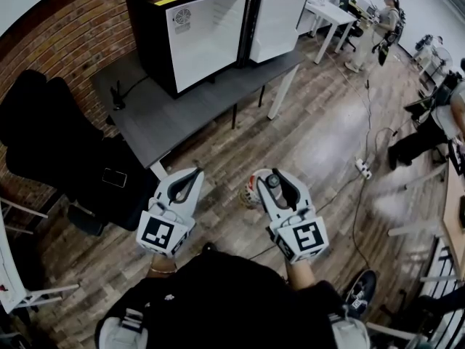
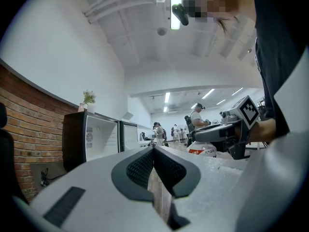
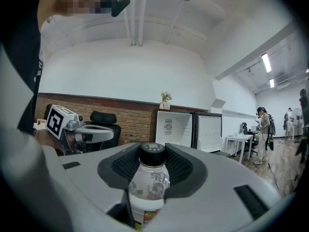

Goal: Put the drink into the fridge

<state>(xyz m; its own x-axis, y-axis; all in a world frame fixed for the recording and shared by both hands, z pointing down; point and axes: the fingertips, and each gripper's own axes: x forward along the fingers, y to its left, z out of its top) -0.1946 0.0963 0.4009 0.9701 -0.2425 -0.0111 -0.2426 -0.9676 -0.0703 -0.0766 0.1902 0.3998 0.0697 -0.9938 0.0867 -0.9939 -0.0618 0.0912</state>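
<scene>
Gripping the drink [image 3: 147,182] by its neck, the right tongs [image 3: 153,154] hold it upright above the floor, well short of the fridge. The left tongs [image 2: 154,151] are closed and empty. Farther ahead, the fridge [image 1: 207,38] stands open on the tabletop [image 1: 149,122]. It seems best to carry the drink level, aiming inside.
</scene>
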